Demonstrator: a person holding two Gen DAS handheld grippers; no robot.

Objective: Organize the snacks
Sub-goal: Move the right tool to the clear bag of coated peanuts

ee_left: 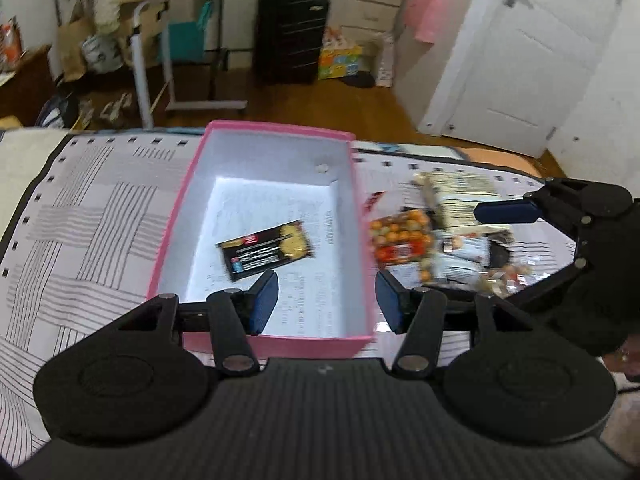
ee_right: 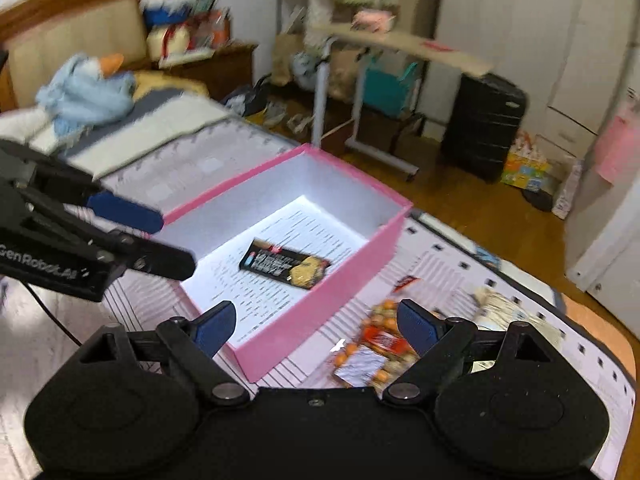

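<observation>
Sitting spot: everything was laid out on a bed [ee_left: 92, 216] with a striped grey-and-white cover, not a counter.
Pink box: a pink box [ee_left: 362, 236] with a white inside sat open on the cover, pretty much dead centre in the left wrist view.
Snack in the box: one black snack packet [ee_left: 267, 250] with a yellow biscuit picture lay flat on the box floor, a bit skewed, touching none of the walls. Same packet [ee_right: 285, 267] showed up in the right wrist view.
Loose snacks: an orange snack bag [ee_left: 400, 240] lay on the cover just beside the box's right wall, with a pale striped packet [ee_left: 460, 196] and some more wrappers bunched up next to it. Too blurry to read any labels.
Left gripper: the left gripper [ee_left: 326, 306] hung over the near end of the box, jaws spread wide, holding nothing.
Right gripper: the right gripper [ee_right: 316, 326] was also wide open and empty, hovering above the near corner of the box and the orange bag [ee_right: 376, 344].
Room stuff: a black suitcase [ee_left: 292, 36] stood on the wood floor at the back, near a white door [ee_left: 516, 60].
</observation>
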